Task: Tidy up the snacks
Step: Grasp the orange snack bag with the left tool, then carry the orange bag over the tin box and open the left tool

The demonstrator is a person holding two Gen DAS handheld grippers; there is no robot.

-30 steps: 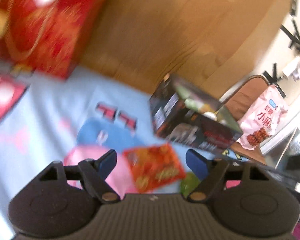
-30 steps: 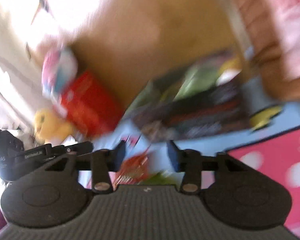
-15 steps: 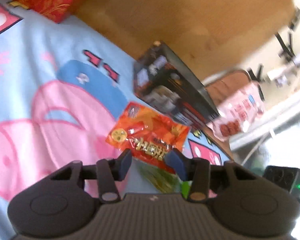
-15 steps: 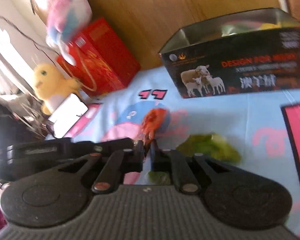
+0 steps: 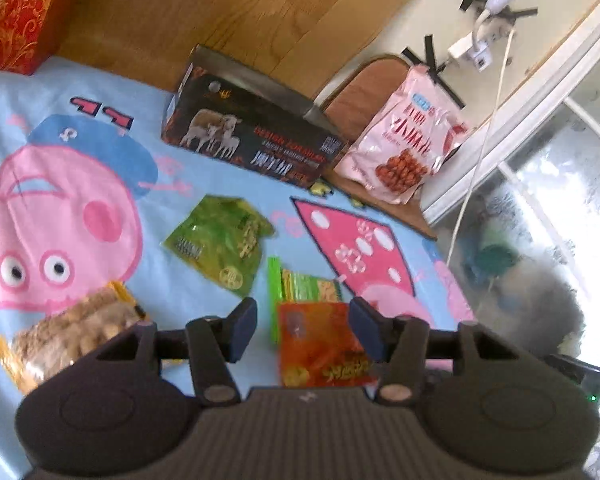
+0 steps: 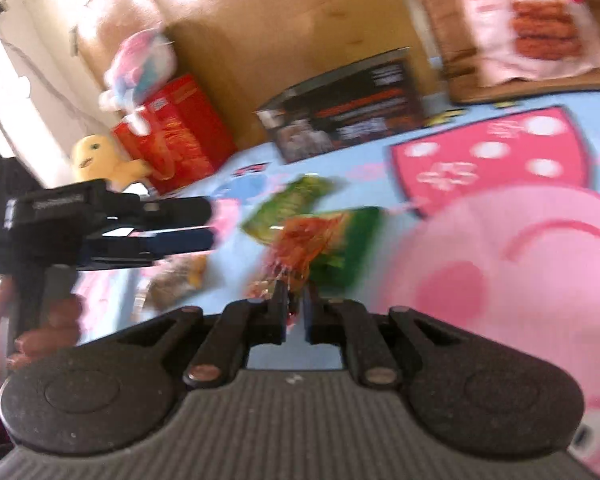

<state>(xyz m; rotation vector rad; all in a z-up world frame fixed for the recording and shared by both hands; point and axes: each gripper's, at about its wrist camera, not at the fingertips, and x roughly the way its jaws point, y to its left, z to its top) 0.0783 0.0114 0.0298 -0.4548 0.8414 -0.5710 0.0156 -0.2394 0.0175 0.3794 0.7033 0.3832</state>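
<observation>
Since a moment ago the left gripper [image 5: 303, 322] has widened, releasing the crinkly orange foil snack packet [image 5: 320, 350], now pinched by the right gripper [image 6: 295, 312] for boxing.

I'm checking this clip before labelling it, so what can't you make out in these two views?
- Black box contents: left view, wall hides them.
- Orange packet print: right view, motion blur.
- Orange packet's lower edge: left view, behind left gripper.
- Pink bag top: right view, cut by frame.
</observation>
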